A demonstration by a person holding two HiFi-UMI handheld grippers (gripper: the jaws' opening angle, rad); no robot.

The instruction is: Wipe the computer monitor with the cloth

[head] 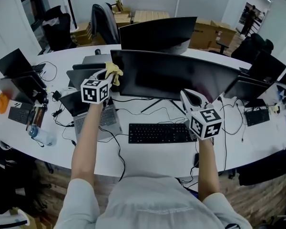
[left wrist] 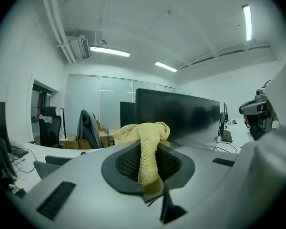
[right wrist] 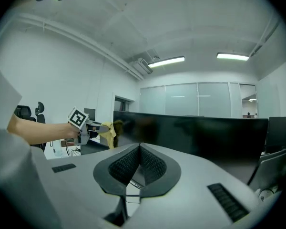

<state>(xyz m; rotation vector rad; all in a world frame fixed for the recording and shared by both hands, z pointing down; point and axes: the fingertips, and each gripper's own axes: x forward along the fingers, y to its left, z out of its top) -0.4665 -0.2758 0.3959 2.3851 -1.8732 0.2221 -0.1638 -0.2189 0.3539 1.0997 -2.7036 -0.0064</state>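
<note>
- The left gripper (head: pixel 108 75) is clamped on a soft yellow terry cloth (head: pixel 115 72). In the left gripper view a strip of the cloth (left wrist: pixel 148 151) runs down between the two black pads, and the rest bunches above the tips.
- The right gripper (head: pixel 192 98) holds nothing. In the right gripper view its jaw tips meet in a point (right wrist: pixel 139 162), with only cable and desk showing behind them.
- The wide black curved monitor (head: pixel 174 75) stands across the middle of the head view on a white desk (head: pixel 148 154), its long axis running left to right.
- The cloth sits at the monitor's upper left corner, so nearly the whole screen lies to its right. In the left gripper view the screen (left wrist: pixel 181 112) fills the space ahead and to the right.
- No view settles whether the cloth touches the glass.
- The left gripper is the nearer one for wiping, and the stroke would likely run rightward along the screen.
- The right gripper hangs near the lower right of the screen, above the right end of a black keyboard (head: pixel 157 132).
- No brand or label is legible. The only print is the black-and-white square markers on the gripper cubes.
</note>
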